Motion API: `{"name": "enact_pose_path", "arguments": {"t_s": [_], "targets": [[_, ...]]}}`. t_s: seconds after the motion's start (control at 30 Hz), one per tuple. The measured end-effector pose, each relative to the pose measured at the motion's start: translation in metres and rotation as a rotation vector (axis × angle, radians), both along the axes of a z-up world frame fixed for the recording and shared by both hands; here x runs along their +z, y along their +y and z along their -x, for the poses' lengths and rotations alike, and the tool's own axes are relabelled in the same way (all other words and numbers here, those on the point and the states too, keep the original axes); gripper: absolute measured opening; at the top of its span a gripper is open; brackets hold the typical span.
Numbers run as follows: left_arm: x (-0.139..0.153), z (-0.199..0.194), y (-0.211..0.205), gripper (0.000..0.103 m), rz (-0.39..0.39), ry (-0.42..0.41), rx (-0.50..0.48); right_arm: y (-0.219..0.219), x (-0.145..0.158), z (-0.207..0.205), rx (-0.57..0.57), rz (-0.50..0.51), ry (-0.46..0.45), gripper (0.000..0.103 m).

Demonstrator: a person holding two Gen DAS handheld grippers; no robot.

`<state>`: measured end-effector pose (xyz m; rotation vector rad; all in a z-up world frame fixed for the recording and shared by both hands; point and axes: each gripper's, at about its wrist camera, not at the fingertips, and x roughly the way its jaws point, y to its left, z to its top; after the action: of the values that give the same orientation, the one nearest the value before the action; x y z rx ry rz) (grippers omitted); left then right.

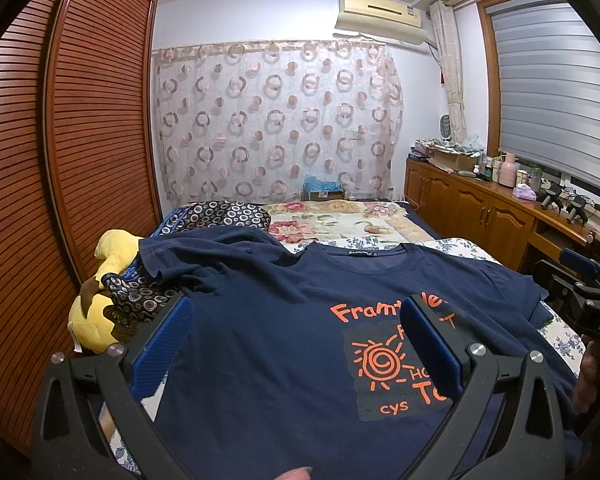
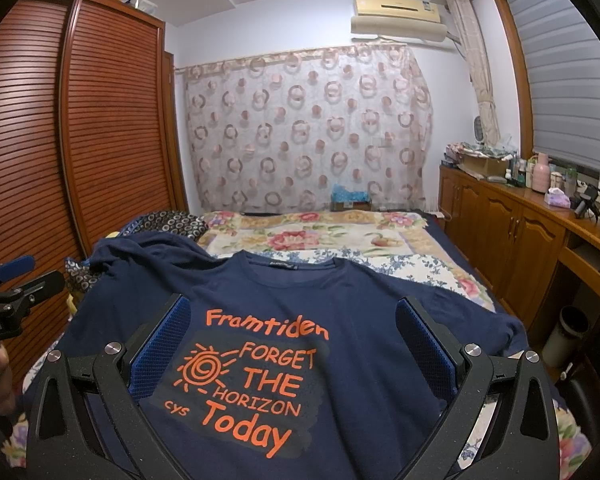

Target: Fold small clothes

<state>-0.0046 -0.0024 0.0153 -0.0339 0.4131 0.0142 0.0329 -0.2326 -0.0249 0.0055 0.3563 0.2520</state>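
Observation:
A navy T-shirt [image 1: 268,344] with an orange sun and orange lettering lies front up, spread on the bed, collar away from me. It also shows in the right wrist view [image 2: 360,344]. Its left sleeve [image 1: 204,256] is rumpled over a pillow. My left gripper [image 1: 296,312] is open above the shirt's left half, holding nothing. My right gripper [image 2: 292,312] is open above the print, holding nothing. The right gripper's body shows at the right edge of the left wrist view [image 1: 584,284]. The left gripper's body shows at the left edge of the right wrist view [image 2: 8,284].
A yellow plush toy [image 1: 108,256] and a dark circle-patterned pillow [image 1: 220,216] lie at the bed's left, by the wooden wardrobe [image 1: 60,160]. A floral quilt [image 2: 300,236] covers the far bed. A wooden cabinet [image 2: 520,232] with bottles runs along the right; a dark bin [image 2: 568,336] stands below.

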Motion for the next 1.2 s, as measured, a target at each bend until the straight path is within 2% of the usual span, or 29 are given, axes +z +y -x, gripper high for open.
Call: {"name": "enact_pose_path", "arguments": {"t_s": [0.5, 0.83, 1.2], "targets": [[0.000, 0.001, -0.001, 0.103, -0.003, -0.004, 0.000, 0.001, -0.002, -0.001, 0.000, -0.001, -0.001, 0.103], [0.022, 0.004, -0.010, 0.103, -0.007, -0.013, -0.004, 0.001, -0.004, -0.001, 0.001, -0.001, -0.003, 0.103], [0.022, 0.005, -0.010, 0.103, -0.009, -0.016, -0.004, 0.001, -0.006, -0.002, 0.002, -0.001, -0.004, 0.103]]}}
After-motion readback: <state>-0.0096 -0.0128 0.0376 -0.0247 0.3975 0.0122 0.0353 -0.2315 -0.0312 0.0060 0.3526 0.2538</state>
